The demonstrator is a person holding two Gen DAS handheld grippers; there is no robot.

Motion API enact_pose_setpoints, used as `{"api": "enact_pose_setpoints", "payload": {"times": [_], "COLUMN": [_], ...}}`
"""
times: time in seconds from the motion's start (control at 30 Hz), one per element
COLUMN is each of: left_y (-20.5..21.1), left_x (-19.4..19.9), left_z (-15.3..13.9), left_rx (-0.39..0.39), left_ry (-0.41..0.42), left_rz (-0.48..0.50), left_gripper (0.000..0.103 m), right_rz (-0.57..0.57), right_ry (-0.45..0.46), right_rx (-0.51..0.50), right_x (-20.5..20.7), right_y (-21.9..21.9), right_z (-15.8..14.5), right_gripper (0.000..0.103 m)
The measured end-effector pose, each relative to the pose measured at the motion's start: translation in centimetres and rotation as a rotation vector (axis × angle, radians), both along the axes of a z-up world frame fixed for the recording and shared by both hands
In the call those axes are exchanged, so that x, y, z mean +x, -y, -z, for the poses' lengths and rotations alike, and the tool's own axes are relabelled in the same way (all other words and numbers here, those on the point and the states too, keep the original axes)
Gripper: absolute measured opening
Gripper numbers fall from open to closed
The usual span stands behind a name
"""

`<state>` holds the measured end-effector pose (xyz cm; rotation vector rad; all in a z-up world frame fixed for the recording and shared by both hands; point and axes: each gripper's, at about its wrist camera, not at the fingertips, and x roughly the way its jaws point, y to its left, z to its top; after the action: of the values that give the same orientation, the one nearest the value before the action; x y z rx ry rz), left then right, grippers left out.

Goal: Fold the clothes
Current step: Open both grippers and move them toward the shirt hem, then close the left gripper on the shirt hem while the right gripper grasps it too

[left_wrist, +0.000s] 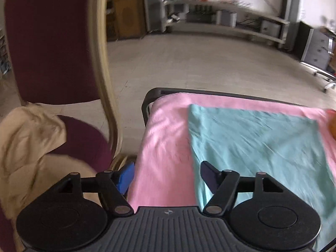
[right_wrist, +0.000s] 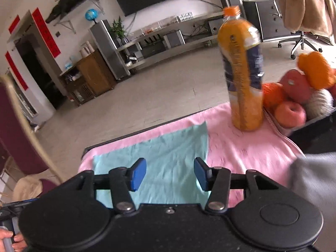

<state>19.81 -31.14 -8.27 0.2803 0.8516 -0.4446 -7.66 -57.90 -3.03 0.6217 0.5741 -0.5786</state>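
teal cloth (right_wrist: 168, 163) flat on pink cover (right_wrist: 247, 153) | basket (right_wrist: 281, 129): yarn balls (right_wrist: 290, 113) | both tongs released, empty

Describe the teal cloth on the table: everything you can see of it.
The teal cloth is a thin, soft-looking fabric in light blue-green, lying flat as a rough rectangle with faint creases. It rests on the pink cover spread over the table, and pink shows past its far and side edges. Its near edge is hidden behind both grippers. Nothing grips it: the right gripper and the left gripper are open, with nothing between their fingers.
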Motion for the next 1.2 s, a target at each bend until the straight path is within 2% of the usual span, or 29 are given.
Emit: {"api": "enact_pose_setpoints", "payload": {"times": [0.07, 0.1, 0.17, 0.4, 0.53, 0.7, 0.87, 0.93, 1.0, 1.07, 1.2], "left_y": [1.7, 2.6, 4.2, 7.9, 9.1, 9.9, 11.0, 11.5, 12.0, 12.4, 12.3], "left_x": [3.0, 4.3, 6.8, 12.2, 12.9, 13.2, 12.7, 12.2, 11.9, 11.9, 12.0], "left_z": [1.6, 2.4, 3.6, 6.3, 7.7, 8.5, 8.5, 8.3, 8.2, 8.4, 8.8], "left_rx": [0.002, 0.003, 0.001, -0.063, -0.066, -0.073, -0.04, -0.033, -0.017, 0.004, -0.019], "left_ry": [-0.028, -0.035, -0.034, -0.05, -0.081, -0.087, -0.06, -0.05, -0.044, -0.042, -0.051], "left_rz": [-0.025, -0.039, -0.055, -0.056, -0.018, -0.015, 0.017, 0.042, 0.068, 0.073, 0.063], "left_gripper": [0.061, 0.06, 0.058, 0.054, 0.052, 0.033, 0.02, 0.021, 0.029, 0.029, 0.023], "right_rz": [-0.008, -0.022, -0.041, 0.07, 0.101, 0.119, 0.12, 0.128, 0.129, 0.135, 0.146], "right_ry": [-0.017, -0.021, -0.019, -0.083, -0.077, -0.082, -0.107, -0.12, -0.121, -0.131, -0.139], "right_rx": [-0.008, -0.014, -0.022, -0.036, -0.046, -0.079, -0.077, -0.065, -0.051, -0.041, -0.007], "right_x": [2.8, 3.9, 6.1, 11.0, 11.7, 11.8, 11.7, 11.7, 11.8, 12.0, 12.8], "right_y": [2.0, 2.8, 4.3, 9.0, 10.4, 11.2, 11.8, 12.1, 12.5, 12.8, 13.6], "right_z": [1.8, 2.8, 4.8, 10.5, 12.1, 13.0, 13.3, 13.5, 13.6, 13.8, 14.5], "right_gripper": [0.046, 0.038, 0.031, 0.032, 0.032, 0.032, 0.032, 0.032, 0.032, 0.032, 0.032]}}
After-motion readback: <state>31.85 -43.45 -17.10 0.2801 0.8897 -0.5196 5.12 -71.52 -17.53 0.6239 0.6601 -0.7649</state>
